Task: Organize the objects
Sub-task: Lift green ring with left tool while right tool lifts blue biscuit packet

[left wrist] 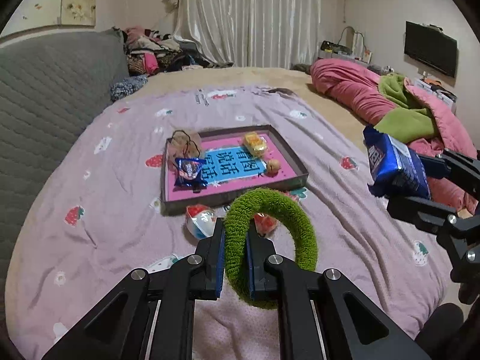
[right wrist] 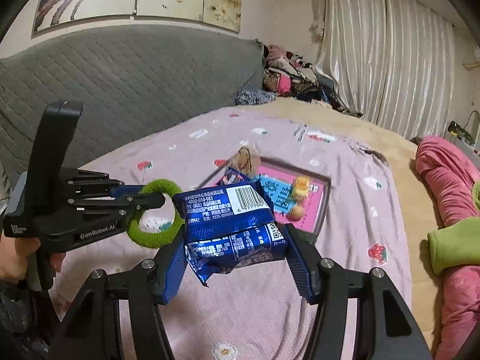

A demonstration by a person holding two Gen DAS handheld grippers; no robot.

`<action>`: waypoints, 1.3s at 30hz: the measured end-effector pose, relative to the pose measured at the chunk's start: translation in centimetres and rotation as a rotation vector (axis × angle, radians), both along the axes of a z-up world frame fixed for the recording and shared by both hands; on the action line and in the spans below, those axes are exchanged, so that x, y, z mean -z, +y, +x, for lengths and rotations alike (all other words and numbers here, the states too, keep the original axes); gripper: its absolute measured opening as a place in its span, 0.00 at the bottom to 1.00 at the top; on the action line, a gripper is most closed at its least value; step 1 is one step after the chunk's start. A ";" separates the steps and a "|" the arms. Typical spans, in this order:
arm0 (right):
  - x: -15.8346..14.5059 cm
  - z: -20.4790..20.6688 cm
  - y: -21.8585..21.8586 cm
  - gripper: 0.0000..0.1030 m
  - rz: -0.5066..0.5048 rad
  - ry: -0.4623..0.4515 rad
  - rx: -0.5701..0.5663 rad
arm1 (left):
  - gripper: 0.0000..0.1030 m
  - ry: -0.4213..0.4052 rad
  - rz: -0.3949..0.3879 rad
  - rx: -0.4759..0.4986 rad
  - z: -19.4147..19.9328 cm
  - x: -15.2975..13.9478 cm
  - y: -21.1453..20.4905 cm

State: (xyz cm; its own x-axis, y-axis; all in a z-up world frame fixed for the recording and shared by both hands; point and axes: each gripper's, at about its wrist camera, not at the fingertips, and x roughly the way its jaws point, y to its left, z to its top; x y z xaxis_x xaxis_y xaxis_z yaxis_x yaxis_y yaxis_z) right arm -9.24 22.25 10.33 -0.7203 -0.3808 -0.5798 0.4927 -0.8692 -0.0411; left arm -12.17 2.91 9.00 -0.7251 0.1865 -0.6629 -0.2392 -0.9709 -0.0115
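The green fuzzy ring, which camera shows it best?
Left wrist view: the green fuzzy ring fills the foreground, pinched by the left tool. The right wrist view shows it smaller, partly behind the blue snack packet.

Dim even indoor light, soft shadows, strong fisheye bending, dark vignetted corners, slight overall softness

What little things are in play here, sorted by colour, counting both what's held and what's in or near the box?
Blue snack packets: 2, one held, one in the box
Green fuzzy ring: 1
Yellow wrapped item: 1
Tan round item: 1
Brownish pouch: 1
Red-and-white items on the bedspread: 2
Total: 8
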 end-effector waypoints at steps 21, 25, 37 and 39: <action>-5.4 0.7 -1.8 0.59 -0.071 0.080 0.060 | 0.11 0.100 0.014 -0.039 1.5 -5.5 -1.8; -6.2 0.4 -2.4 0.59 -0.077 0.088 0.063 | 0.11 0.112 0.012 -0.039 1.3 -6.5 -2.0; -8.2 -0.1 -2.8 0.59 -0.122 0.123 0.068 | 0.11 0.162 0.028 -0.058 0.5 -9.5 -2.5; -8.3 -0.3 -2.7 0.59 -0.119 0.126 0.070 | 0.12 0.161 0.029 -0.057 0.2 -9.7 -2.4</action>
